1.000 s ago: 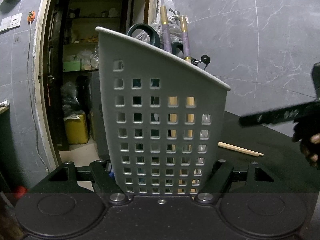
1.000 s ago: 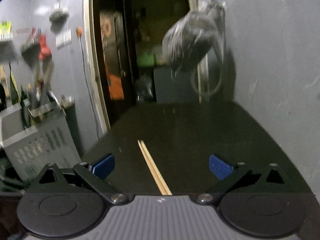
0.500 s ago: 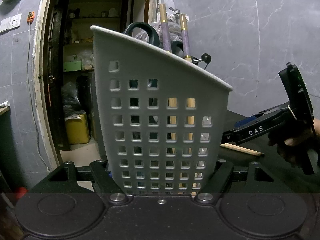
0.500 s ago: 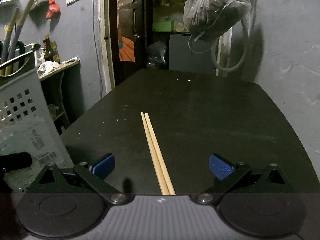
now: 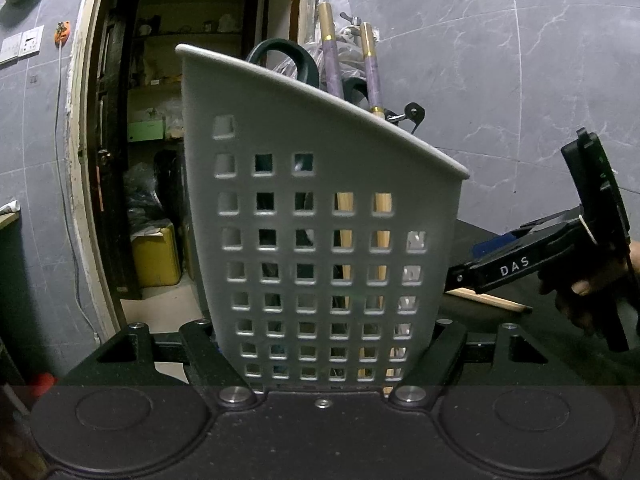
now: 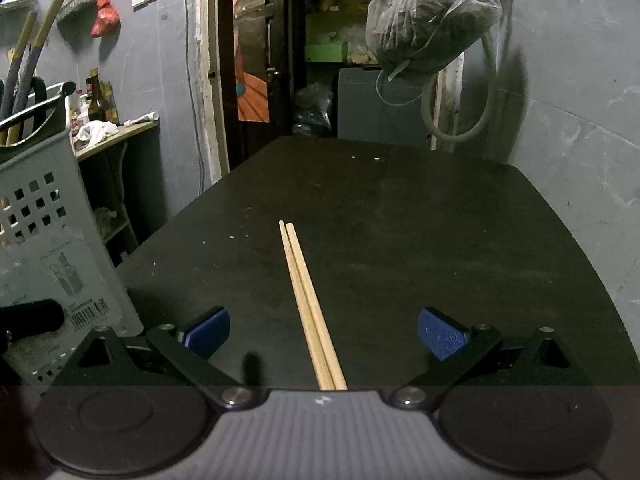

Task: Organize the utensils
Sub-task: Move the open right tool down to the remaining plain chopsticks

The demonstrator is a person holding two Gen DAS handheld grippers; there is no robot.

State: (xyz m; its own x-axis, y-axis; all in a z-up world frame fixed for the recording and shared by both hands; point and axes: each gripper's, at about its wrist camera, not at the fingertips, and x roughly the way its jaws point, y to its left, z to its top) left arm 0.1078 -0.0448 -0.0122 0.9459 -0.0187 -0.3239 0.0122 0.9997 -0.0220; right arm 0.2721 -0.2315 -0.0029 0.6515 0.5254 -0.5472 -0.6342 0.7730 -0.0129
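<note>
A grey perforated utensil basket fills the left wrist view, between my left gripper's fingers, which press on its sides. It holds purple-handled utensils, dark scissor handles and wooden sticks. It also shows in the right wrist view. A pair of wooden chopsticks lies on the black table, between the wide-open blue pads of my right gripper. The right gripper also shows in the left wrist view, low over the chopsticks.
An open doorway with cluttered shelves lies beyond the table. A plastic bag and a hose hang on the wall at the back right. A side shelf with bottles stands left of the table.
My right gripper has swung in and come down over the chopsticks, which now lie between its open fingers. The basket has shifted slightly in the left view.
</note>
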